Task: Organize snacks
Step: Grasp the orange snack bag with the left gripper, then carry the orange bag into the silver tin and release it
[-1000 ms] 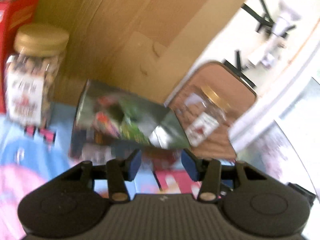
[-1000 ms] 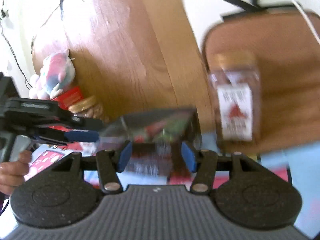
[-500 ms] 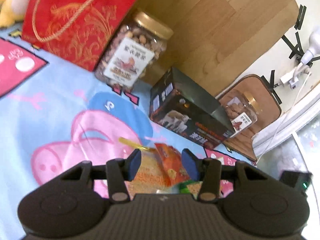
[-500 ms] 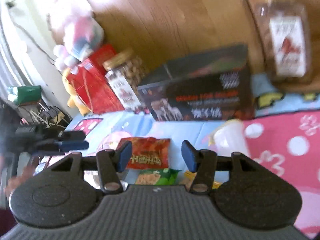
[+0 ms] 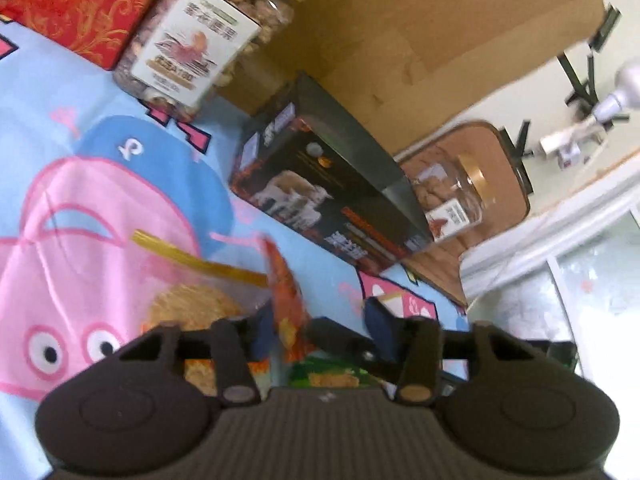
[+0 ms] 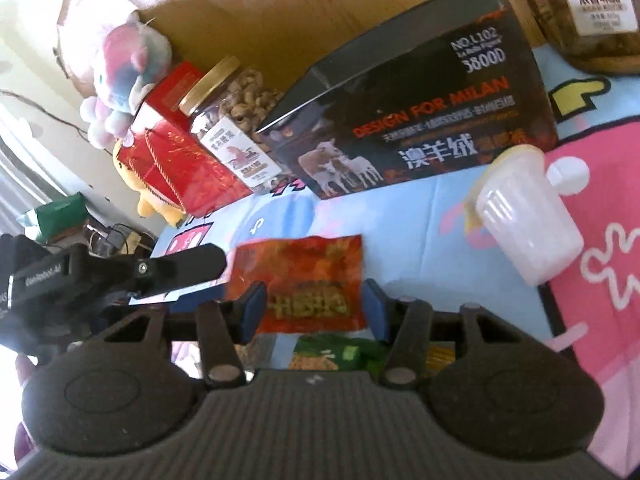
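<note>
A red-orange snack packet (image 6: 308, 280) stands on edge between the jaws of my open right gripper (image 6: 314, 308); whether a pad touches it I cannot tell. In the left wrist view the same packet (image 5: 286, 300) is edge-on between the pads of my open left gripper (image 5: 320, 330), beside a clear bag of round crackers (image 5: 192, 304). A green snack packet (image 5: 328, 374) lies under both grippers, also showing in the right wrist view (image 6: 336, 354). My left gripper's finger (image 6: 176, 270) reaches to the packet's left edge.
A black box (image 6: 416, 120), two nut jars (image 5: 200, 36) (image 5: 448, 196) and a red gift bag (image 6: 176, 160) line the wooden back board. A white plastic cup (image 6: 524, 216) lies on the cartoon cloth (image 5: 100, 184). Plush toys (image 6: 124, 64) sit far left.
Both grippers have come down and closer to the cloth. The red-orange packet now stands on edge between the jaws of both, with the left finger at its side.
</note>
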`<act>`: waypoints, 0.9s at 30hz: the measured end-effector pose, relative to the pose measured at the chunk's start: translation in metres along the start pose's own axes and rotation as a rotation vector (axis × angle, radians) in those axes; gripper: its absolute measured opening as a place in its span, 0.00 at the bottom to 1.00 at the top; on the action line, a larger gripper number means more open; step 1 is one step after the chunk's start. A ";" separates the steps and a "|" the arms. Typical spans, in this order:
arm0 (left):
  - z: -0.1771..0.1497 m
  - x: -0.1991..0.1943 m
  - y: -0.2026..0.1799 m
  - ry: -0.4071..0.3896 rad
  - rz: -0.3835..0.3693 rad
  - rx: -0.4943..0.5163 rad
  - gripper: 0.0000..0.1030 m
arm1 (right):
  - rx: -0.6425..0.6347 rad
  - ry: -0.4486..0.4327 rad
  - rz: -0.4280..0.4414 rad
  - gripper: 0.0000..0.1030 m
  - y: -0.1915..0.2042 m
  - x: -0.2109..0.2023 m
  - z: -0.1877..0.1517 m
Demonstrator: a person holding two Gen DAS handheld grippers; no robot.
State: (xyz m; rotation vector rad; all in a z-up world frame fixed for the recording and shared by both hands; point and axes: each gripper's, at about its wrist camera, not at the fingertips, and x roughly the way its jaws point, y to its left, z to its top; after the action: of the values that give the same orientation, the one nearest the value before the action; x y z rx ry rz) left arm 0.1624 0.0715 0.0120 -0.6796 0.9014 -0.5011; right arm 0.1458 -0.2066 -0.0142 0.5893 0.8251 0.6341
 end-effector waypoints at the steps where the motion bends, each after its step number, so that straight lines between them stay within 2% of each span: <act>1: -0.002 0.001 -0.003 -0.013 0.046 0.029 0.25 | -0.006 0.006 -0.011 0.34 0.001 0.001 0.000; 2: -0.003 0.001 -0.004 -0.018 0.079 0.045 0.13 | -0.009 0.008 -0.020 0.21 0.002 0.001 -0.002; 3: -0.003 0.000 -0.004 -0.018 0.083 0.039 0.11 | -0.006 0.011 -0.019 0.19 0.001 0.005 0.000; 5: 0.001 -0.006 -0.003 -0.030 0.035 0.018 0.12 | 0.007 0.006 -0.007 0.16 0.000 0.001 0.000; 8: 0.006 -0.024 -0.017 -0.077 -0.044 0.043 0.12 | -0.027 -0.047 0.026 0.16 0.011 -0.014 0.006; 12: 0.013 -0.050 -0.034 -0.135 -0.215 0.042 0.12 | -0.102 -0.142 0.107 0.22 0.026 -0.044 0.013; 15: 0.015 -0.052 -0.038 -0.139 -0.291 0.018 0.12 | -0.029 -0.200 0.215 0.26 0.014 -0.059 0.015; 18: 0.018 -0.044 -0.042 -0.128 -0.286 0.013 0.12 | 0.083 -0.193 0.283 0.24 -0.005 -0.057 0.019; 20: 0.024 -0.037 -0.046 -0.122 -0.271 0.018 0.12 | 0.084 -0.211 0.258 0.15 -0.006 -0.059 0.022; 23: 0.041 -0.025 -0.055 -0.123 -0.269 0.047 0.12 | 0.034 -0.241 0.208 0.15 -0.001 -0.067 0.033; 27: 0.071 0.008 -0.069 -0.110 -0.210 0.092 0.12 | -0.014 -0.284 0.152 0.14 -0.004 -0.074 0.060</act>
State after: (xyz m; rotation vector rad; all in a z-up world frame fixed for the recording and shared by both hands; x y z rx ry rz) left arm 0.2180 0.0414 0.0884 -0.7146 0.7032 -0.6814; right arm 0.1567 -0.2752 0.0508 0.7156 0.5130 0.6748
